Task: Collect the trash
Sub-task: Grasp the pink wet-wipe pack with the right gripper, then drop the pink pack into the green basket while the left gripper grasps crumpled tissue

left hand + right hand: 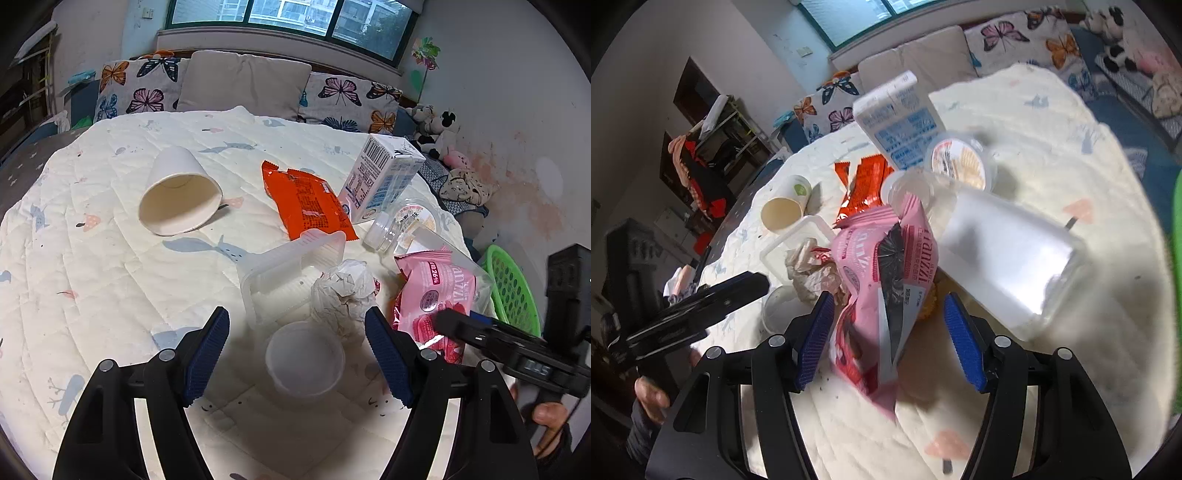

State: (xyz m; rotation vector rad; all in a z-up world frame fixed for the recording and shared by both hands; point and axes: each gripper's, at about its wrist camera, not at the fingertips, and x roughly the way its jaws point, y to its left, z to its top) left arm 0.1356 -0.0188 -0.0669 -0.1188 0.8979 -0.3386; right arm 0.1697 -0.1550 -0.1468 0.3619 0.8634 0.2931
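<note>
With your right hand-held gripper (886, 343) standing partly open astride the pink snack wrapper (882, 280) on the bed quilt (1052, 177), neither blue pad pressing on it, you look to be at the point of picking that piece up. Your next move calls for closing squarely on the wrapper's crumpled middle, clear of the clear plastic box (1004, 258) just beyond the right pad. Your left hand-held gripper (297, 354) is wide and empty, with a small white cup (304, 360) between its fingers and the crumpled paper ball (343, 291) just ahead.
</note>
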